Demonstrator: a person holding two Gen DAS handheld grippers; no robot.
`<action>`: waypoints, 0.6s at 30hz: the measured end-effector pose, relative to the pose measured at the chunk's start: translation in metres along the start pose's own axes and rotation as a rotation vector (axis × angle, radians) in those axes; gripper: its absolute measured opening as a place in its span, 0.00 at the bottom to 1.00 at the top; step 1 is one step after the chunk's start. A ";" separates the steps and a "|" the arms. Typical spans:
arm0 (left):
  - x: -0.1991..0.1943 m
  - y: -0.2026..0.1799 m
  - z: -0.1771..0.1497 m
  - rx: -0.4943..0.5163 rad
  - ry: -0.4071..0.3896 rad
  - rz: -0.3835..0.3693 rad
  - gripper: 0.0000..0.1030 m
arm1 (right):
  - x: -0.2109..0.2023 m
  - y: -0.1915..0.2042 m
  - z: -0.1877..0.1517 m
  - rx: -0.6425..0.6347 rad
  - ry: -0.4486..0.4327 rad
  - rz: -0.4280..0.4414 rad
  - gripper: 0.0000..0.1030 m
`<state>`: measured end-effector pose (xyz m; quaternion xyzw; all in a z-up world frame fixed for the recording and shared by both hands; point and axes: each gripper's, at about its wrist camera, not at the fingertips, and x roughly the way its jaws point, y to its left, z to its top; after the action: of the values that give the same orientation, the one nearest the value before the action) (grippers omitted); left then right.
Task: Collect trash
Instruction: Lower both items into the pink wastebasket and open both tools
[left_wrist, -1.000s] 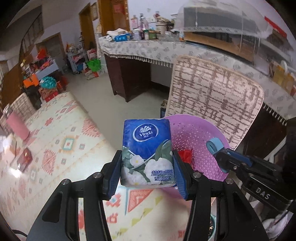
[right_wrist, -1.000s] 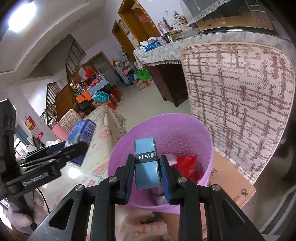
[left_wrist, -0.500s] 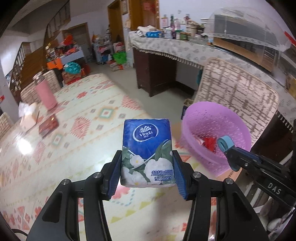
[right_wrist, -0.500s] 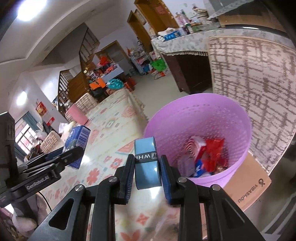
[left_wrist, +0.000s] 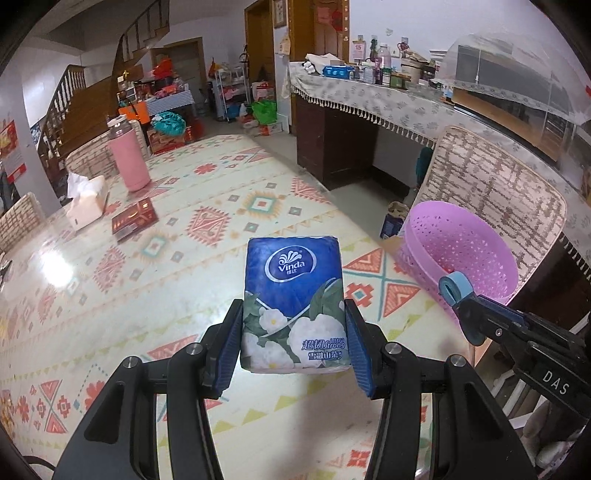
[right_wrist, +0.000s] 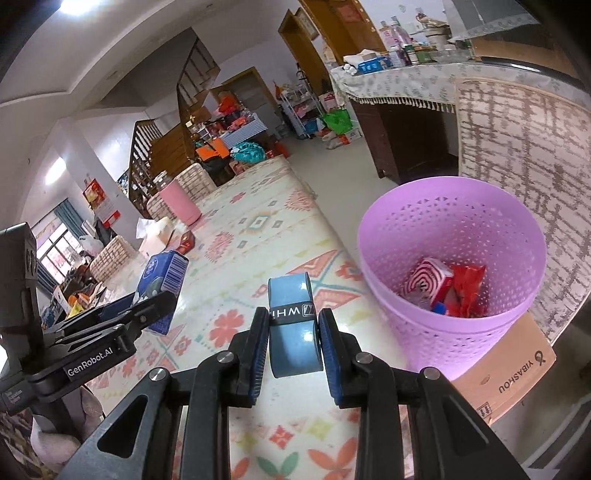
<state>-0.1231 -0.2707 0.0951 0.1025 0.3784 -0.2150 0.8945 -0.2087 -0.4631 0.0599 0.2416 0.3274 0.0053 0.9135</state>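
While the left hand-held gripper (left_wrist: 293, 345) grips the blue tissue pack (left_wrist: 293, 301) and the right hand-held gripper (right_wrist: 291, 341) grips the blue tape roll (right_wrist: 293, 330), both are above the tabletop (left_wrist: 122, 280), beside the purple basket (right_wrist: 458, 221). A good drop needs each item right over the rim before the jaws release, so nothing bounces out.

Lilac perforated bin (right_wrist: 450, 236), blue tissue pack (left_wrist: 293, 291)

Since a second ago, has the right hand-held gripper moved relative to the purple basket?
Yes. The right hand-held gripper has drawn back off the purple basket, now over the table.
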 end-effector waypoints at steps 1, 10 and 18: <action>-0.001 0.002 -0.001 -0.002 -0.001 0.001 0.49 | 0.001 0.004 -0.002 -0.005 0.004 0.001 0.29; -0.012 0.021 -0.010 -0.040 -0.015 0.020 0.49 | 0.004 0.022 -0.006 -0.046 0.014 -0.005 0.29; -0.013 0.024 -0.012 -0.042 -0.014 0.023 0.49 | 0.003 0.030 -0.012 -0.087 -0.003 -0.041 0.29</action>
<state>-0.1280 -0.2413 0.0969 0.0866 0.3755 -0.1973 0.9014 -0.2089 -0.4310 0.0634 0.1947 0.3302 0.0006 0.9236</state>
